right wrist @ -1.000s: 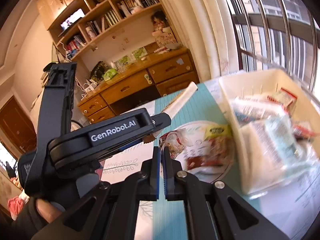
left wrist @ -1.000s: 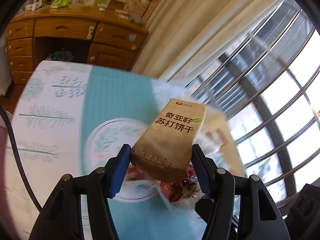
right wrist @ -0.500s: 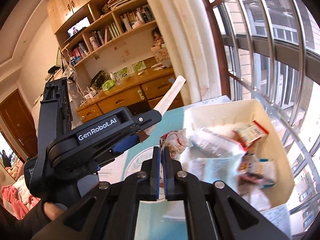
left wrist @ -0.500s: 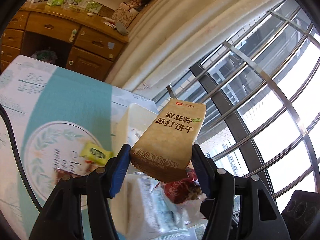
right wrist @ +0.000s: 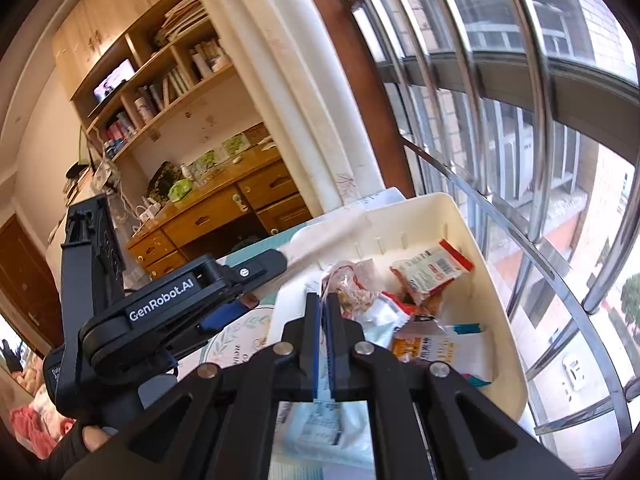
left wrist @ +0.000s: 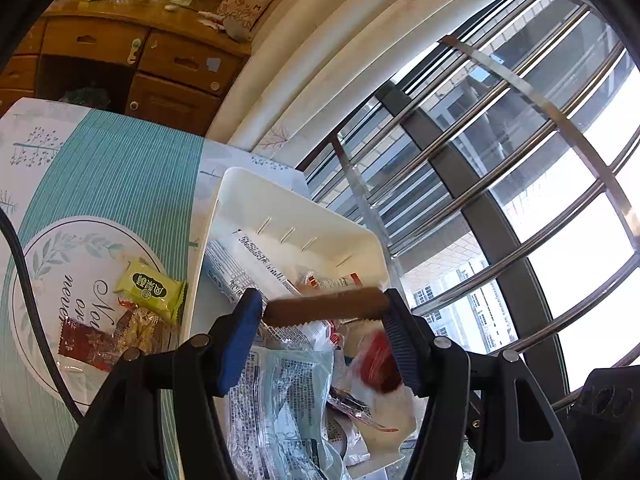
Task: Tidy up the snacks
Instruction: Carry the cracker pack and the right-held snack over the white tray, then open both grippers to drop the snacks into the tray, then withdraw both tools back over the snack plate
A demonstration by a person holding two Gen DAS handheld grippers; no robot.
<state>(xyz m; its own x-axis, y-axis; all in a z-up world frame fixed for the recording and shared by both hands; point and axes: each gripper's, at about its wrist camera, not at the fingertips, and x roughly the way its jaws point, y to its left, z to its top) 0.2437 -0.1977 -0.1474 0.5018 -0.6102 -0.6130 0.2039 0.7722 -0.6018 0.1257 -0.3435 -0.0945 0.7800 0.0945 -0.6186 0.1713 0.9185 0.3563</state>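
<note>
My left gripper (left wrist: pixel 320 324) is over the white bin (left wrist: pixel 280 204), with the brown cracker packet (left wrist: pixel 326 307) lying edge-on and blurred between its blue pads; the jaws look slightly wider than the packet. The bin holds several snack packets (left wrist: pixel 280 384). My right gripper (right wrist: pixel 323 332) is shut on the clear bag of snacks (right wrist: pixel 352 284), held above the bin (right wrist: pixel 480 252). The left gripper also shows in the right wrist view (right wrist: pixel 224 312), to the left of the bin.
A green packet (left wrist: pixel 150 288) and a red packet (left wrist: pixel 86 346) lie on the round print of the teal tablecloth (left wrist: pixel 108 176), left of the bin. A window with metal bars (left wrist: pixel 520 160) is right behind the bin. A wooden desk (left wrist: pixel 120 48) stands beyond the table.
Both grippers moved right, over the bin. The brown packet, upright in the left gripper before, has tipped flat between the pads. The right gripper kept its grip on the clear bag.
</note>
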